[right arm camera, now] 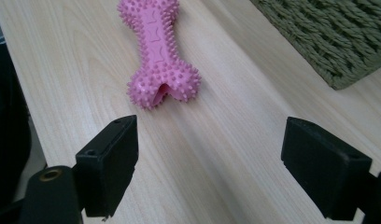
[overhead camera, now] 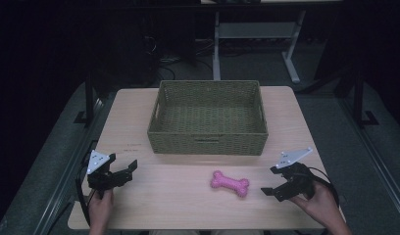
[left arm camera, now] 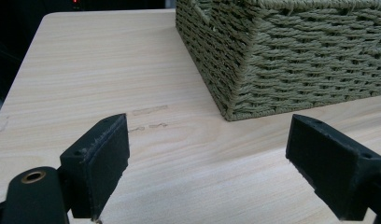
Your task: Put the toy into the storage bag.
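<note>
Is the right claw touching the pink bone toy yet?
Apart. The right gripper view shows bare table between the open right claw and the pink bone toy.

Surface (overhead camera: 178, 191): pale wood-grain, light beige with fine lengthwise streaks; a few faint grey scuff marks just beside the basket's near-left corner.
Basket (overhead camera: 208, 138): olive green throughout, woven rope pattern in horizontal rows, a braided band along the rim.
Bone toy (overhead camera: 230, 183): bright pink, one colour all over, covered in small raised nubs; smooth wavy grooves run down its middle strip in the right gripper view.
Left gripper (overhead camera: 131, 170): matt black body and fingers; light grey plate on top with small dark holes; a brass-coloured ring at one finger's base.
Right gripper (overhead camera: 269, 187): matt black likewise; light grey plate; black cable.
Floor beside the surface: dull grey.
</note>
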Demonstrator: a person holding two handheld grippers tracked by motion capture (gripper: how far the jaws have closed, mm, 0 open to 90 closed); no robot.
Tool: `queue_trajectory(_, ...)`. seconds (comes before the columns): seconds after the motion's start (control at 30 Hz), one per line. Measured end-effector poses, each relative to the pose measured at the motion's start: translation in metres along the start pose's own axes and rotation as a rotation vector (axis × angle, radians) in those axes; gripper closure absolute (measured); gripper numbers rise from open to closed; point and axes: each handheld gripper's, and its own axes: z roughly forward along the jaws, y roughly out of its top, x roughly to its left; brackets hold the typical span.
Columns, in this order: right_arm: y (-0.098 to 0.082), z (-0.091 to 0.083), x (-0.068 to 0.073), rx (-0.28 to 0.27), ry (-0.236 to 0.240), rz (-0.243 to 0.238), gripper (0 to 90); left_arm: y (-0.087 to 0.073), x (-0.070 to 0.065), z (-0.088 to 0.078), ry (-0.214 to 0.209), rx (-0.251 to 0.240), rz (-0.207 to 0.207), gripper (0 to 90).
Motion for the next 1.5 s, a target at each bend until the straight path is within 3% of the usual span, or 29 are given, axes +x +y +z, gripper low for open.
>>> queue_trajectory(0.2,0.010,0.004,0.002,0.025,0.027,-0.020,18.5,0.000,0.000,0.000,-0.002,-0.002,0.002,13.0)
queue_trajectory(0.73,0.046,0.023,0.012,0.097,0.091,-0.132,19.4,0.000,0.002,-0.001,0.000,-0.006,-0.004,13.0)
queue_trajectory(1.5,0.078,0.051,0.020,0.168,0.155,-0.202,21.4,0.000,0.002,-0.002,0.000,-0.010,-0.010,13.0)
